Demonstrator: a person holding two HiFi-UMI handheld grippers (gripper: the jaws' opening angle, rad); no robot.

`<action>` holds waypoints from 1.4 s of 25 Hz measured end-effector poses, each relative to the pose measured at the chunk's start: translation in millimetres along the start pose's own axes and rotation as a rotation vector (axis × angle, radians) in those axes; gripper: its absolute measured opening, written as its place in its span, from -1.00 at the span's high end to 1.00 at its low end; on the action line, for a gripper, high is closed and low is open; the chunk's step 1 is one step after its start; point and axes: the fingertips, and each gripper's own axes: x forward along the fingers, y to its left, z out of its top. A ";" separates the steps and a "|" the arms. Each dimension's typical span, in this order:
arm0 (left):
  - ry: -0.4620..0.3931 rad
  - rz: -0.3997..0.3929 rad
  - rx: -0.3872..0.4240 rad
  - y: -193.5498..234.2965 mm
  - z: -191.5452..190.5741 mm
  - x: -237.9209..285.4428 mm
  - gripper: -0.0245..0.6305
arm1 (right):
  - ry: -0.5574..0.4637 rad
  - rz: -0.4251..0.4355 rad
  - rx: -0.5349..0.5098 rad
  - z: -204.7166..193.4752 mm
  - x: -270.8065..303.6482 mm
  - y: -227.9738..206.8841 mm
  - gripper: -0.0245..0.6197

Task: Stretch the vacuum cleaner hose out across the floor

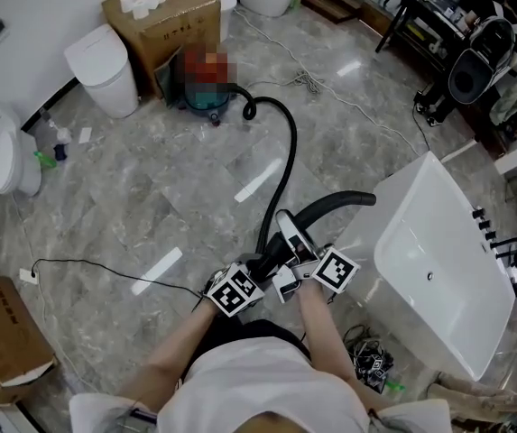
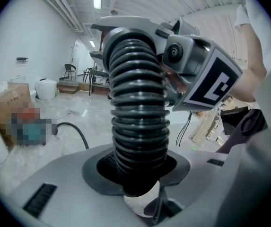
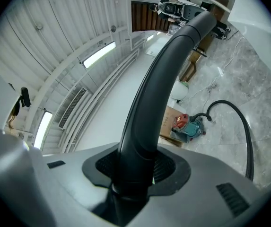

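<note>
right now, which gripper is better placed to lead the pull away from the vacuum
Probably the right gripper: it is shut on the smooth end tube, the hose's free end. The left gripper clamps the ribbed hose just behind, which would likely flex.

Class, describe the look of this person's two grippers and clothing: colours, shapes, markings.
The left gripper and right gripper: grey bodies, dark lining round the jaws. Each carries a white cube with black square markers. The person wears a white short-sleeved top.
</note>
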 end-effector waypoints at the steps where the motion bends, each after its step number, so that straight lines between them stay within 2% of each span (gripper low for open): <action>1: 0.000 0.001 0.000 -9.4 -2.9 0.5 0.45 | 0.003 0.002 -0.001 -3.6 -8.8 2.8 0.43; 8: 0.008 0.002 0.012 -77.1 -19.2 8.1 0.45 | 0.009 0.019 0.005 -18.5 -74.2 18.5 0.43; 21: 0.028 0.020 0.006 -193.2 -73.8 2.5 0.45 | 0.017 0.039 0.032 -75.6 -184.3 48.2 0.43; 29: 0.051 0.015 0.003 -239.9 -98.6 -4.1 0.45 | 0.014 0.037 0.047 -101.0 -227.3 60.5 0.43; 35: 0.044 0.025 -0.004 -257.2 -100.6 -7.1 0.45 | 0.009 0.040 0.054 -105.6 -243.4 69.2 0.43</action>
